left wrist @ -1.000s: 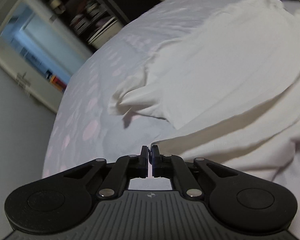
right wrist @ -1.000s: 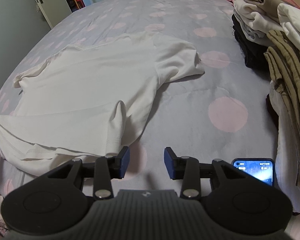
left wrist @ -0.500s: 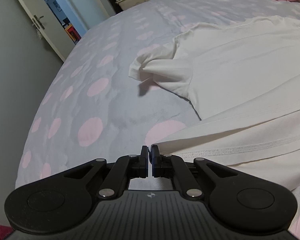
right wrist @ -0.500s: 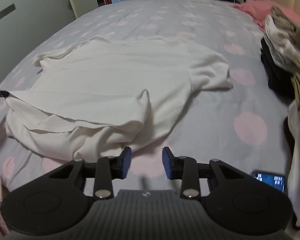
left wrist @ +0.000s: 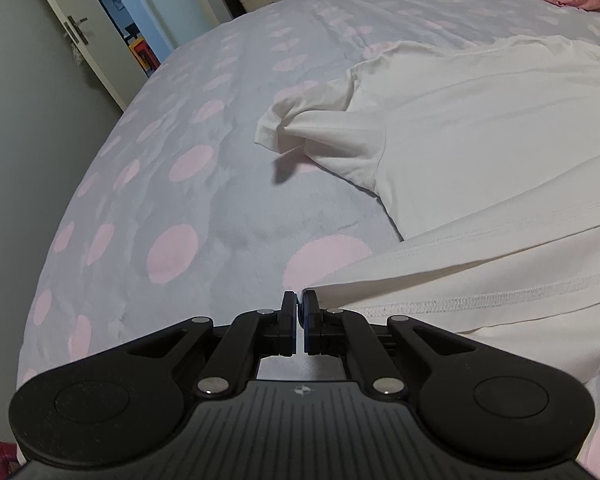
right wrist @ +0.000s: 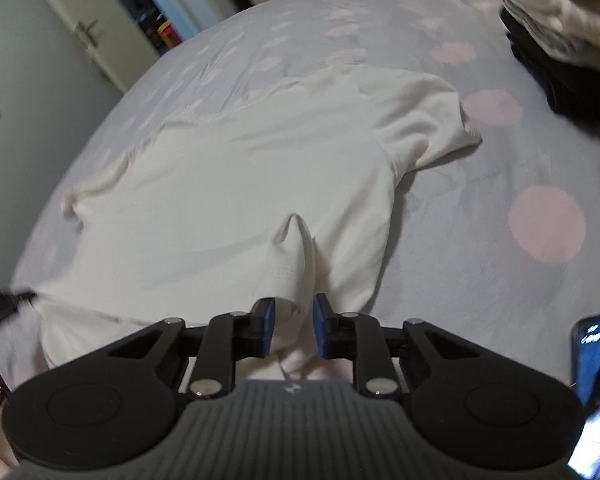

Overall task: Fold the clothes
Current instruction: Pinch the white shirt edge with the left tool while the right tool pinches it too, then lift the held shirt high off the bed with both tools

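My left gripper (left wrist: 300,306) is clamped on the hem corner of the white T-shirt (left wrist: 480,152); the shirt lies spread on the grey bedspread (left wrist: 204,184) with pink dots, 1 sleeve (left wrist: 320,136) bunched toward the door (left wrist: 64,36); my right gripper (right wrist: 294,314) stands with its jaws apart, a raised fold of the hem (right wrist: 296,256) between them (contact with the blue pads cannot be judged; this view is blurred); a lit phone (right wrist: 598,392) lies at right, a pile of clothes (right wrist: 560,12) beyond.
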